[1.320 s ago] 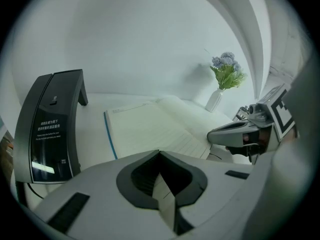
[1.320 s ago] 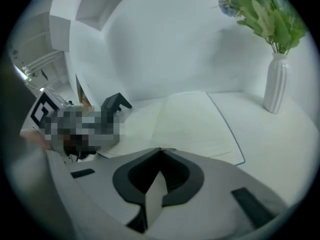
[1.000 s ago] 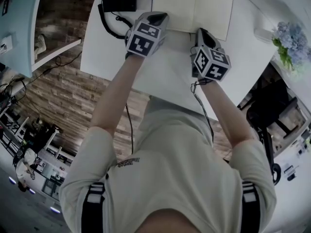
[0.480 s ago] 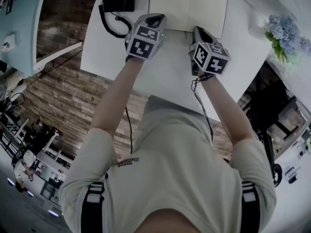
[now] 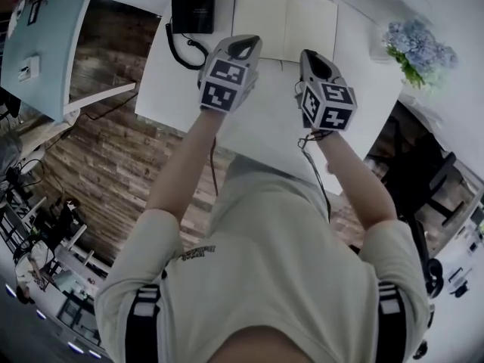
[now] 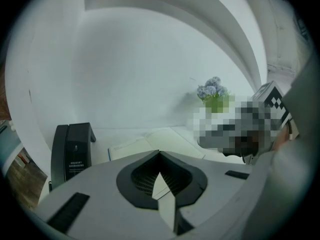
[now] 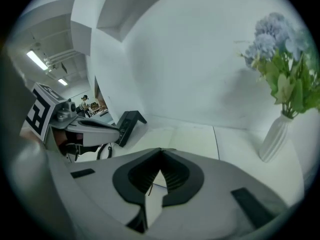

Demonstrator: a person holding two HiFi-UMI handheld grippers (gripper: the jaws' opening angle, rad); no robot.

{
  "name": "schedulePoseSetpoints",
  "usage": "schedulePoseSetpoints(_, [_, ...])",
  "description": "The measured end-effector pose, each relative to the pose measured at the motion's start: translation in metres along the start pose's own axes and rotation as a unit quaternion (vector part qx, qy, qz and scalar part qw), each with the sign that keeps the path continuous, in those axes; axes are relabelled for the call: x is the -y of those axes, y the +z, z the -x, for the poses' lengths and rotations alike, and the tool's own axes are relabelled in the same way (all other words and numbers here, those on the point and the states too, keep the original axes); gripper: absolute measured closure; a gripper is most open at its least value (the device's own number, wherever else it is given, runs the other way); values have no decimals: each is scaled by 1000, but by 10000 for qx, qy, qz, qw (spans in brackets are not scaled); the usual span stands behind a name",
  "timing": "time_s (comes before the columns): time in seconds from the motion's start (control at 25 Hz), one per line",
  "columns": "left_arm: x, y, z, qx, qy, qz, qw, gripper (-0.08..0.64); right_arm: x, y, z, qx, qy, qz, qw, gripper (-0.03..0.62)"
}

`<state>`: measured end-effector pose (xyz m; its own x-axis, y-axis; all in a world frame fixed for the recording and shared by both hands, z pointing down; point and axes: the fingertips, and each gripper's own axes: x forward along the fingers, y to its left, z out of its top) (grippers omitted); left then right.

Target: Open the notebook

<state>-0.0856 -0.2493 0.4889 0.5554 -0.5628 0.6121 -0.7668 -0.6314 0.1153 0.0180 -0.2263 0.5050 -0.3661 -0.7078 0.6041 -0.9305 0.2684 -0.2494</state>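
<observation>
notebook (image 5: 285, 26) lies open and flat on the white table (image 5: 265, 119), pages up, between a black phone (image 5: 193, 2) on the left and flowers (image 5: 416, 44) in a vase on the right. left gripper (image 5: 242, 44) and right gripper (image 5: 311, 56) hover side by side at its near edge, not touching it. both have their jaws clenched together on nothing.

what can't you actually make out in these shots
- Label print on the black desk phone: left gripper view, too small to read.
- Any writing on the notebook pages: head view, too small and washed out.
- The phone's far end: head view, cut off by the upper edge.
</observation>
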Motion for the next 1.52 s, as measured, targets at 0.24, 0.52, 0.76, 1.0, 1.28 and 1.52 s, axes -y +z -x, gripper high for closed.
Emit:
schedulePoseSetpoints(0.24, [16,44,35,510,21,-57,9987,548,-13,41,38,501,114,337,9981,588])
schedulePoseSetpoints(0.52, [46,87,88,1246,123,-282,9917,548,-38,85,93,1333,373,652,9882,589])
schedulePoseSetpoints(0.76, [75,101,132,1781,297,-467,9824,548,-67,99,137,1826,637,838,9775,589])
schedulePoseSetpoints(1.0, [109,100,159,2251,92,-495,9730,548,-85,93,175,2114,785,1060,9685,589])
schedulePoseSetpoints(1.28, [135,90,191,2504,238,-579,9661,548,-106,69,202,2025,1069,1031,9679,589])
schedulePoseSetpoints(1.52, [151,75,199,2462,254,-462,9678,548,-123,60,220,2136,1135,1212,9627,591])
